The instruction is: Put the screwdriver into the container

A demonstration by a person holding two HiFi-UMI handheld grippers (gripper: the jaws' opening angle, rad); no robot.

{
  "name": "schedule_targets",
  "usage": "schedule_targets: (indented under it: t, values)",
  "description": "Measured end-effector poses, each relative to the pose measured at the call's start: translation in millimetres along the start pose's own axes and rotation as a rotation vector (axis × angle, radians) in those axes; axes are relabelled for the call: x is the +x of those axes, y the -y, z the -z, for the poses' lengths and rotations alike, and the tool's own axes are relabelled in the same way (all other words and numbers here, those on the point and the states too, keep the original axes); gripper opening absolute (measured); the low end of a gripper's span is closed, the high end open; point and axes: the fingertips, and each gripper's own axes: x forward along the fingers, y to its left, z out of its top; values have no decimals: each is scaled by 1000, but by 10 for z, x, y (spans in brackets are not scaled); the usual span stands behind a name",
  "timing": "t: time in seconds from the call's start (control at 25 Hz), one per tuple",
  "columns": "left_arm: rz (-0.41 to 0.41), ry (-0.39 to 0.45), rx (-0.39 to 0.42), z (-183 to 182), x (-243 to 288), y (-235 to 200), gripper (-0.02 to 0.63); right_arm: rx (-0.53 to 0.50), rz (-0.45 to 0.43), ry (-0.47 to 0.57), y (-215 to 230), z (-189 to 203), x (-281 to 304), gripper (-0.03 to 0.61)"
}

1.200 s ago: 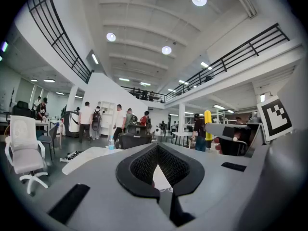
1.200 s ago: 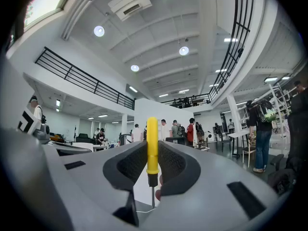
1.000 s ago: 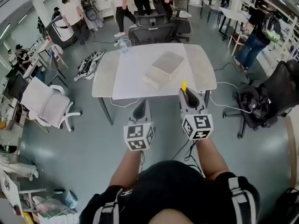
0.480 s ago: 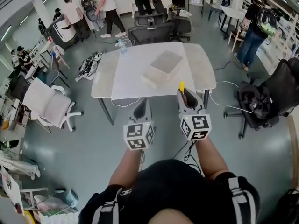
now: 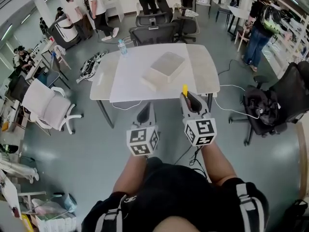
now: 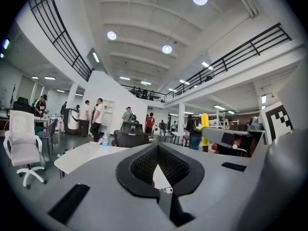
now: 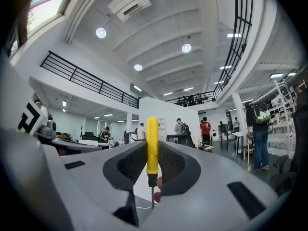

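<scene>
Big white desk (image 5: 128, 81) dead ahead of me in the head view, with a dark office chair (image 5: 153, 33) parked behind its far edge. The container (image 5: 165, 67), a pale flat box sitting askew, is about mid-desk, nothing in it that I can see from here. Both grippers are in the air on my side of the desk's near edge, pointing roughly level at it. Left gripper (image 5: 146, 108) is clenched, pads meeting at the tips with nothing between them. Right gripper (image 5: 189, 98) is grasping the screwdriver, jaws pressed in on either side of it. There's a small water bottle (image 5: 122, 46) standing at the desk's far left corner. The screwdriver (image 7: 152, 146) itself stands upright in the right jaws, yellow handle poking up above them and the thin metal shaft hanging below. In the head view its yellow tip lines up with the desk's near edge, right of the container and well apart from it.
</scene>
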Motion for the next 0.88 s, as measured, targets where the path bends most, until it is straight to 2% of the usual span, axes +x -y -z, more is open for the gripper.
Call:
schedule_targets:
  t: [0.48, 0.88]
  values:
    - [-9, 1, 24, 21, 372, -81, 3, -16, -30, -1, 116, 114, 316, 67]
    - [14, -9, 19, 32, 989, -361, 3, -22, -37, -20, 259, 293, 937, 67]
